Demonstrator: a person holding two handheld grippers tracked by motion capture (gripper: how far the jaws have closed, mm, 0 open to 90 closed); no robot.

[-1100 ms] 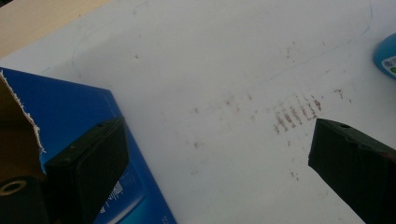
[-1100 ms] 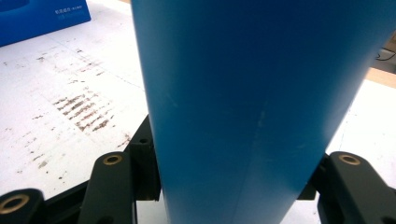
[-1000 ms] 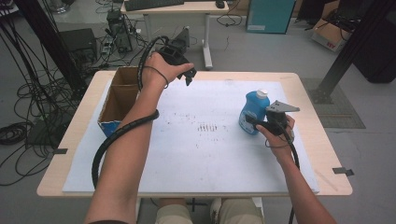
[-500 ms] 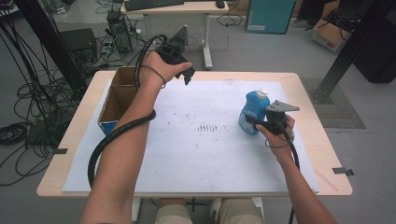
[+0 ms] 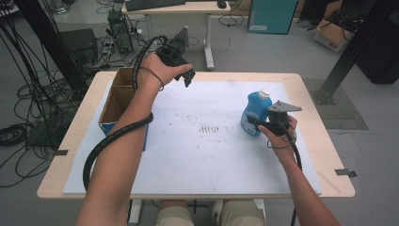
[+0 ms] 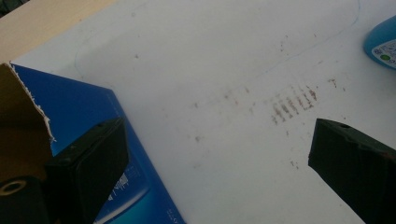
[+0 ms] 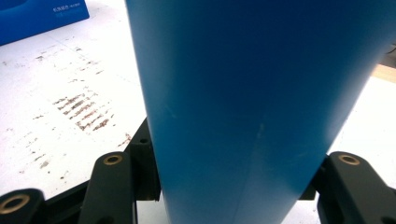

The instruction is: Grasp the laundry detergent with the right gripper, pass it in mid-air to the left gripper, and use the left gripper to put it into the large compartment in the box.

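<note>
A blue bottle [image 5: 253,112] with a white cap stands upright on the right side of the white sheet [image 5: 202,155]. My right gripper [image 5: 256,123] is shut on the bottle's lower body from the near right. In the right gripper view the bottle [image 7: 243,93] sits between the two jaws of the right gripper [image 7: 233,186]. My left gripper [image 5: 187,77] is held in the air over the table's far left, beside the cardboard box [image 5: 114,101]. The left gripper [image 6: 219,149] is open and holds nothing. The bottle's edge [image 6: 384,42] shows at the far right of the left gripper view.
The open box has blue outer sides [image 6: 88,107] and stands at the sheet's left edge. Brown smudges [image 5: 209,128] mark the sheet's middle. Cables, a desk [image 5: 179,7] and boxes stand on the floor beyond the table.
The cable loop hanging from my left arm has swung slightly to the left. Both grippers and the bottle stay where they were.
</note>
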